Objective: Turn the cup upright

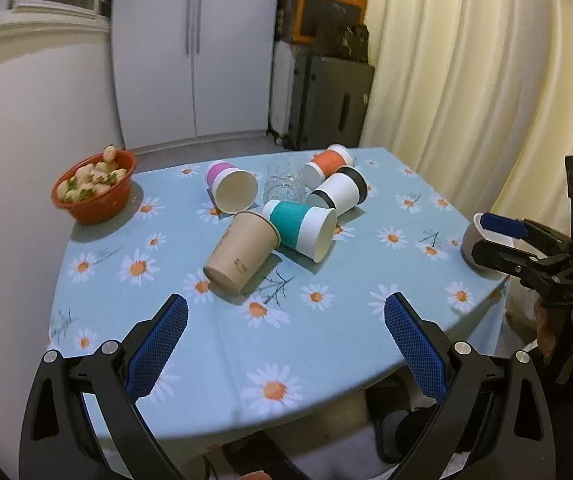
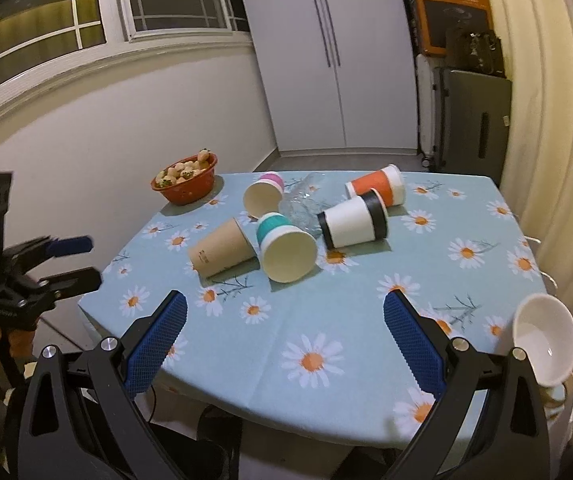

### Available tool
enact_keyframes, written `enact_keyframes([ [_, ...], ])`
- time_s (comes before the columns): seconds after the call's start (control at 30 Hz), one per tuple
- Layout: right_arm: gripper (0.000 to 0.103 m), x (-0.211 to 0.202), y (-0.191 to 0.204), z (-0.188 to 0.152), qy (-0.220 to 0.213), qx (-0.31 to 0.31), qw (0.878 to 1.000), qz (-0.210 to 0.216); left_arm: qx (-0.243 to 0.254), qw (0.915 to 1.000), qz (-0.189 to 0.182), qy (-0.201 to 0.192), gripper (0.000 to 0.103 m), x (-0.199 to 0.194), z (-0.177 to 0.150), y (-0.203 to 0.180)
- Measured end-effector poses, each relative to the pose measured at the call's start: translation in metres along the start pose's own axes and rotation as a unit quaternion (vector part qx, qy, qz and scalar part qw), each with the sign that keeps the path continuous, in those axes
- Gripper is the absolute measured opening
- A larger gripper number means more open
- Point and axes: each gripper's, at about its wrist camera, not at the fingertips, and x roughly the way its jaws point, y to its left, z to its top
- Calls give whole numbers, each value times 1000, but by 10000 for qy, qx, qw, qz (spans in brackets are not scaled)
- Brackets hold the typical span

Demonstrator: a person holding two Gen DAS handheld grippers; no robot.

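Several paper cups lie on their sides in the middle of the table: a brown cup (image 1: 241, 253) (image 2: 222, 253), a teal-banded cup (image 1: 301, 229) (image 2: 285, 247), a black-banded cup (image 1: 340, 193) (image 2: 353, 220), an orange-banded cup (image 1: 328, 163) (image 2: 376, 185) and a pink-banded cup (image 1: 231, 189) (image 2: 264, 194). A clear glass (image 1: 283, 184) (image 2: 301, 206) lies among them. My left gripper (image 1: 286, 312) is open and empty, short of the brown cup. My right gripper (image 2: 285, 308) is open and empty, short of the teal-banded cup.
An orange bowl of strawberries (image 1: 93, 189) (image 2: 185, 181) stands at the table's far left edge. A white bowl (image 2: 546, 340) (image 1: 472, 246) sits at the right edge. The daisy tablecloth (image 1: 318, 332) covers the table. A curtain (image 1: 486, 80) hangs at the right.
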Motion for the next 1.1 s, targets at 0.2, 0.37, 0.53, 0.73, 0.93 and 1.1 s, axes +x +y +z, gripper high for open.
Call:
enact_keyframes([
  [0.2, 98, 25, -2, 16, 240, 119, 9994, 205, 735, 9963, 116, 441, 96, 38, 32, 1],
  [0.37, 98, 41, -10, 21, 391, 128, 9988, 255, 1193, 9869, 98, 1081, 96, 85, 46, 6],
  [0.53, 98, 52, -21, 18, 541, 284, 9977, 304, 1523, 9727, 263, 1730, 85, 135, 49, 13],
  [0.73, 98, 63, -21, 11, 739, 108, 9970, 222, 1492, 9642, 353, 2164, 76, 178, 53, 25],
  [0.93, 98, 65, -24, 10, 812, 95, 9963, 262, 1420, 9599, 229, 2404, 64, 200, 52, 33],
  [1.1, 98, 66, -28, 11, 819, 140, 9963, 239, 1461, 9568, 254, 2500, 60, 206, 49, 37],
])
